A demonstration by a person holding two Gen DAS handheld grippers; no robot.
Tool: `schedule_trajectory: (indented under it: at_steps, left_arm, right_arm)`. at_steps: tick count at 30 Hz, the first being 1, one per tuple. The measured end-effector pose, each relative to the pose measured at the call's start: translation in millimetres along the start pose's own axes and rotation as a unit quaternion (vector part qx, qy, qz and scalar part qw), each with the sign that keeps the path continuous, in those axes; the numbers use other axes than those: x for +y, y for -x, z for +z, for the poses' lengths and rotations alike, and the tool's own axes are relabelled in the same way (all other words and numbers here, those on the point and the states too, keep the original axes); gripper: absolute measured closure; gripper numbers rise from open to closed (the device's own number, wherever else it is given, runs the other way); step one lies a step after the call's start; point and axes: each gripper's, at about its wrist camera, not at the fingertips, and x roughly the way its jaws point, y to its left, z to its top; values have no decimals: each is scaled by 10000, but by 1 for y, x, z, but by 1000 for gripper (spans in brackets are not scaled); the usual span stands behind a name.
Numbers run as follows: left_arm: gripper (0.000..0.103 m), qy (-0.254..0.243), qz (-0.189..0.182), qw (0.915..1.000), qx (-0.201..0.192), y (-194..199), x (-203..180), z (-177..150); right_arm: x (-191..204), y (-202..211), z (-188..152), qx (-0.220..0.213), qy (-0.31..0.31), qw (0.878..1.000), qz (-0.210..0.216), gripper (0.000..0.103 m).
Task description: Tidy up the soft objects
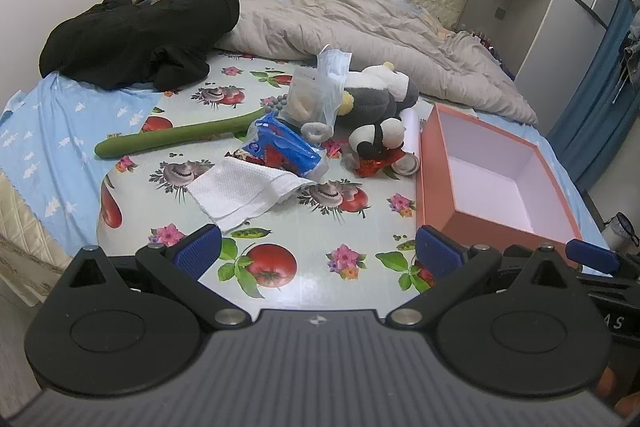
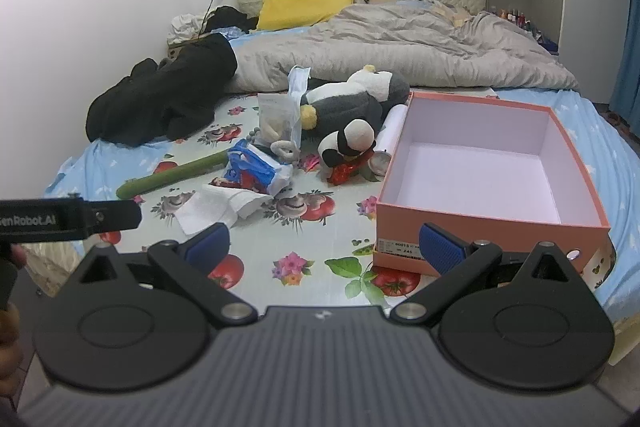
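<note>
Bed (image 2: 592,131) with orange box (image 2: 492,227) bare inside, both tools, left tool (image 1: 318,251) and right tool (image 2: 324,245), spread wide

Left tongs (image 1: 318,249) spread wide and empty, right tongs (image 2: 324,247) likewise, seemingly level side by side

bed (image 1: 60,147), floral mat (image 1: 304,227), orange box (image 2: 492,223)

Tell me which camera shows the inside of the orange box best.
The right wrist view: the orange box sits close and nearly head-on, with its whole white floor visible and empty. In the left wrist view it sits at the right, slanted, its near wall hiding part of the floor.
</note>
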Motion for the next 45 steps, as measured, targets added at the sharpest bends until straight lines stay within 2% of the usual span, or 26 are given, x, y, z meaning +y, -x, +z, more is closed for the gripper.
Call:
schedule_trajectory:
  at_steps: [29,35,45]
  left_arm:
    - [0,-52,-61,9999,81,0,-4,-5]
    - [0,-353,18,9994,-8,5,-15,-10]
    - [0,-319,10,9994,92,2,-15,-13]
  right_arm:
    - [-2,9,-10,-31,-77,9998,-164,0]
    - [-6,12,-15,-14,-116,9996,-241,0]
    - [-9,12,-17,-4,-227,9995,-200,0]
